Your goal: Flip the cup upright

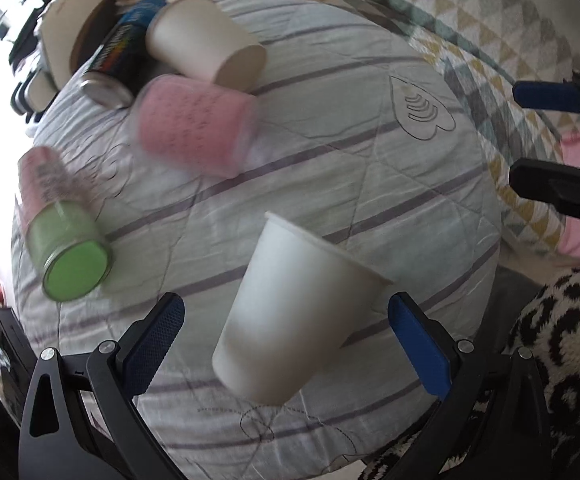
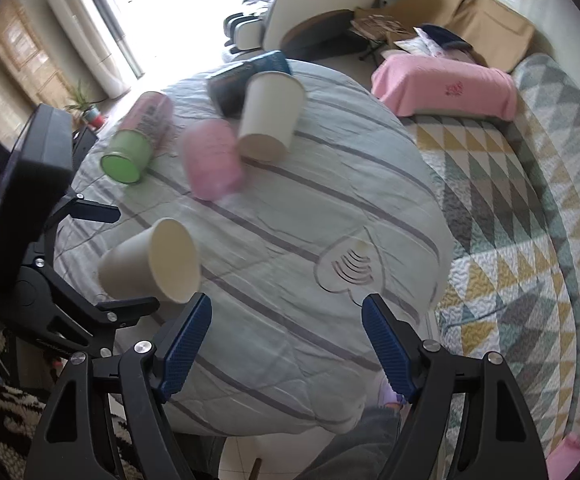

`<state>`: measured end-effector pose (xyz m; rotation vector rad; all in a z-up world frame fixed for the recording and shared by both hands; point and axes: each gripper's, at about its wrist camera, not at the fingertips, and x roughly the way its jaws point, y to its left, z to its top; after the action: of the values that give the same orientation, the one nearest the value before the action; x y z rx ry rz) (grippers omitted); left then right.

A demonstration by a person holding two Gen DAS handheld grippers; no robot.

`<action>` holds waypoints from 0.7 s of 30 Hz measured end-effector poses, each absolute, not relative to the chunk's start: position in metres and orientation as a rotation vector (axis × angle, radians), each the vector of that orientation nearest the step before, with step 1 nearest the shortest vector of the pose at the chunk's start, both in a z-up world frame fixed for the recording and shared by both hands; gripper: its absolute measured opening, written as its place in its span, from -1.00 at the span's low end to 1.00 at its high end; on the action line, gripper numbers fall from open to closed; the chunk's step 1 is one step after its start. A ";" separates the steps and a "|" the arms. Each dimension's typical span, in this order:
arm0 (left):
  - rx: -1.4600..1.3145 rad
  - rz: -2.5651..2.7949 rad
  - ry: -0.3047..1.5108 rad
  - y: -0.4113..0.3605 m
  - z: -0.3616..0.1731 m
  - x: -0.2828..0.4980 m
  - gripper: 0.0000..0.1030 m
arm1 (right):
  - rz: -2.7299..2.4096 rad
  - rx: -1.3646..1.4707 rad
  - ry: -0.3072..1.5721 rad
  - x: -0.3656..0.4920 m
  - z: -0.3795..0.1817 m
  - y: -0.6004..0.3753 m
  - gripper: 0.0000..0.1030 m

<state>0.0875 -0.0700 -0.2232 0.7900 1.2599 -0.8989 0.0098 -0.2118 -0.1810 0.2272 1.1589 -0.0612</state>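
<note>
Round table under a striped grey quilt, patterned rug at 3 o'clock in the right wrist view. Beyond the table at 12 o'clock, a pink cushion. Left gripper released, fingers spread wide either side of the near cup, neither pad touching it; cup lying tilted on its side at the table's near edge, base toward the camera, rim pointing away to 1 o'clock. Right gripper likewise released, nothing between its fingers, over bare quilt near a stitched heart. Second cup on its side at 11 o'clock, against a dark can. Pink tube on its side, just beside that second cup. Green-lidded tin on its side at 9 o'clock, apart from the rest.
</note>
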 end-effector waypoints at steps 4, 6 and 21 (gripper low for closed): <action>0.810 -0.941 1.336 -0.080 -0.237 0.090 0.95 | -0.107 0.251 1.165 0.006 -0.187 -0.224 0.53; 0.817 -0.935 1.373 -0.083 -0.243 0.090 0.53 | -0.115 0.257 1.167 0.007 -0.188 -0.227 0.53; 0.390 -0.660 1.484 -0.034 -0.222 0.098 0.46 | -0.053 0.232 1.225 0.024 -0.198 -0.230 0.53</action>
<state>0.0976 -0.0344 -0.2217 0.3897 1.4841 -0.6598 0.0237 -0.2296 -0.1976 0.2317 1.2252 -0.0529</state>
